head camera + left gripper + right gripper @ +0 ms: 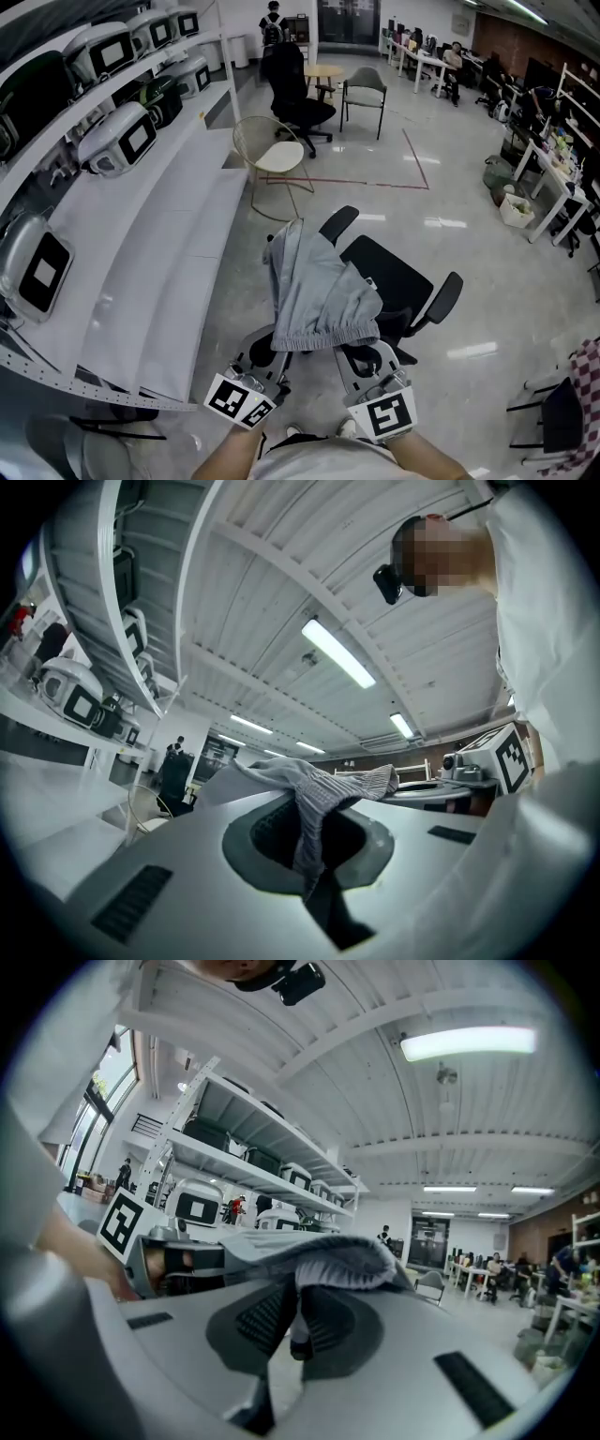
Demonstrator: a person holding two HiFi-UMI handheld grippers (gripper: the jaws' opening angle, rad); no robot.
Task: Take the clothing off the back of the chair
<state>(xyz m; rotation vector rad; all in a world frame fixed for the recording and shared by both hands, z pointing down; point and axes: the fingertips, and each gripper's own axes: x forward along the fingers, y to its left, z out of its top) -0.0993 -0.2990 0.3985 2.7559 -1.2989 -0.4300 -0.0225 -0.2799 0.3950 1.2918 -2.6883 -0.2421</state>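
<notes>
A grey garment drapes over the back of a black office chair as the left tool and right tool each clamp its ribbed hem on the near side, jaws pinched narrow on the fabric, beside long white shelves.

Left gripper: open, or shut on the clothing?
Shut on the clothing. In its own view, the left gripper has its jaws pressed together, with the grey ribbed hem pinched between them.
</notes>
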